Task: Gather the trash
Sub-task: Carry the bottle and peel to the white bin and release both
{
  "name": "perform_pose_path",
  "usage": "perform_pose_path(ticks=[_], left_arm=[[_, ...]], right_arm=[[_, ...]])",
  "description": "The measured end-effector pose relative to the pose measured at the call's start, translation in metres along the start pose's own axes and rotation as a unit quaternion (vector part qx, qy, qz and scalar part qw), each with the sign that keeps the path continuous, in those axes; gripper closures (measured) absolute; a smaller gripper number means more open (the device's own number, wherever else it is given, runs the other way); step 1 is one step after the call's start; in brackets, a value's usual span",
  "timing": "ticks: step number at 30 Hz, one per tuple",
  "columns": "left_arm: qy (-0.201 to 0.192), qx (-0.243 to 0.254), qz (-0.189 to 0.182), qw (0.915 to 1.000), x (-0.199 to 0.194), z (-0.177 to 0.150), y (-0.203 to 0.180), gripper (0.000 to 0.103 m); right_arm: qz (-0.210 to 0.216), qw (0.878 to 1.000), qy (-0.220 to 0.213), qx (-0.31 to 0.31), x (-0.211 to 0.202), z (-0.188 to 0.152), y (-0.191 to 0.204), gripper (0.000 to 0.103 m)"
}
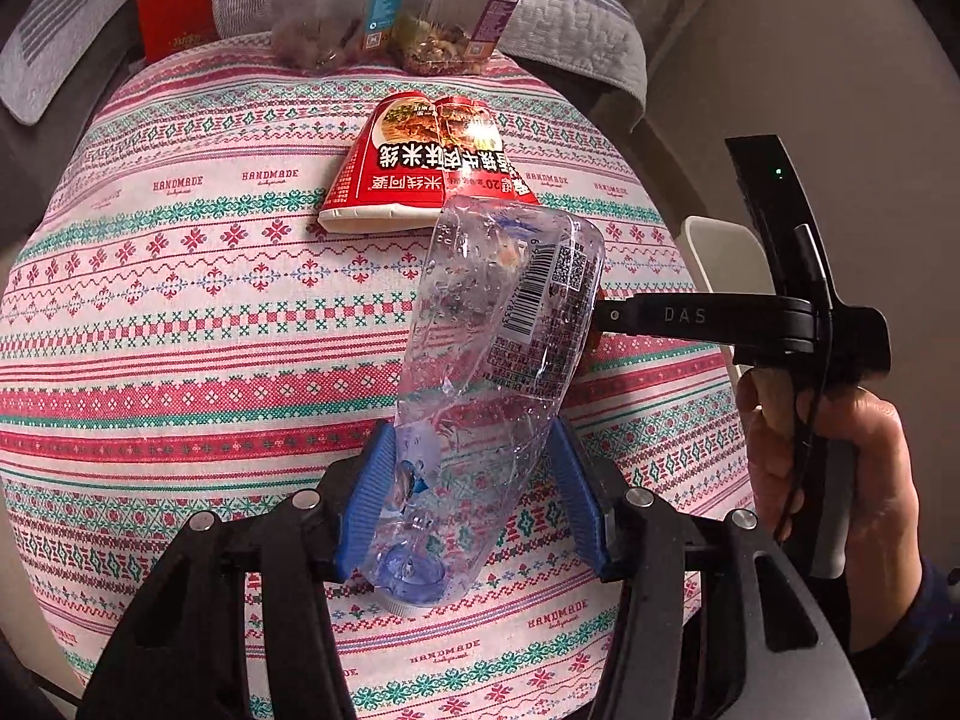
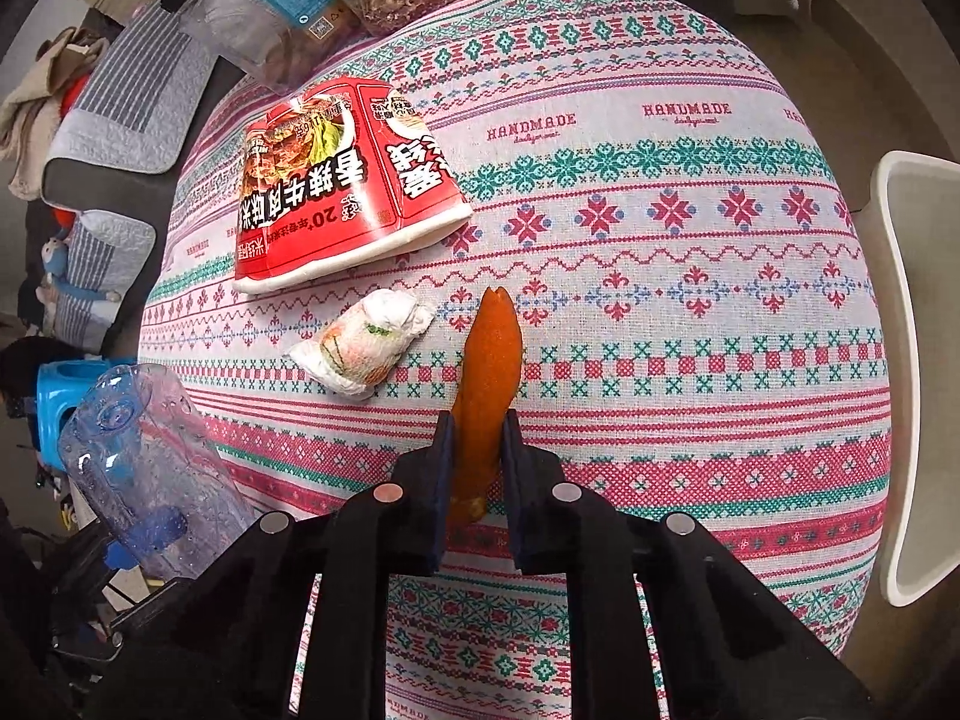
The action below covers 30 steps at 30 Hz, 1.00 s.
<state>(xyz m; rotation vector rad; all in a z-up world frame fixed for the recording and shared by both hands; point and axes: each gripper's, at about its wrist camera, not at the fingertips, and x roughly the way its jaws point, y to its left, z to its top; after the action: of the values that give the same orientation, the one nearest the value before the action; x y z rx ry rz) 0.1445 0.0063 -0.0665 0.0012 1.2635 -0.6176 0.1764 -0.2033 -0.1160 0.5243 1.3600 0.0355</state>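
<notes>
Left tool (image 1: 474,480): clamped on a clear crumpled plastic bottle (image 1: 492,372), blue pads pressing both flanks near the capped end; bottle held off the counter.
Right tool (image 2: 477,450): clenched on a strip of orange peel (image 2: 483,378), pads pinching its lower half.
Peel axis: runs straight out along the right tool's fingers, tip pointing away toward the far side of the counter.
Bottle axis: in line with the left tool, base outward, leaning toward the right tool.
Remaining trash: red flattened paper noodle bowl (image 2: 336,192) and crumpled white tissue wad (image 2: 366,342), both lying on the patterned pink cloth counter (image 2: 690,300).
Key relation: the wad sits just beside the peel tip, ahead and left of the right tool; the bowl lies beyond it. Judgement: the right hand is nearer both, but both tools are occupied.
Bin: none identified with certainty.
Legible writing: "HANDMADE" woven in the cloth; "DAS" on the right tool's arm; "20" and Chinese characters on the bowl; barcode on the bottle label.
</notes>
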Motion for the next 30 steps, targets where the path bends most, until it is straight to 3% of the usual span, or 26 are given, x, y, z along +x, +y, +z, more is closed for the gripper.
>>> perform_pose_path(ticks=[12,30], left_arm=[[-0.032,-0.025,-0.029,0.9988,-0.014,0.008,-0.007,0.053],[-0.074,0.006,-0.068,0.9949,-0.009,0.021,-0.071,0.058]], right_arm=[[0.049,0.998,-0.028,0.025,-0.046,-0.007,-0.016,0.096],[0.082,0.992,-0.078,0.056,-0.107,-0.02,-0.061,0.096]])
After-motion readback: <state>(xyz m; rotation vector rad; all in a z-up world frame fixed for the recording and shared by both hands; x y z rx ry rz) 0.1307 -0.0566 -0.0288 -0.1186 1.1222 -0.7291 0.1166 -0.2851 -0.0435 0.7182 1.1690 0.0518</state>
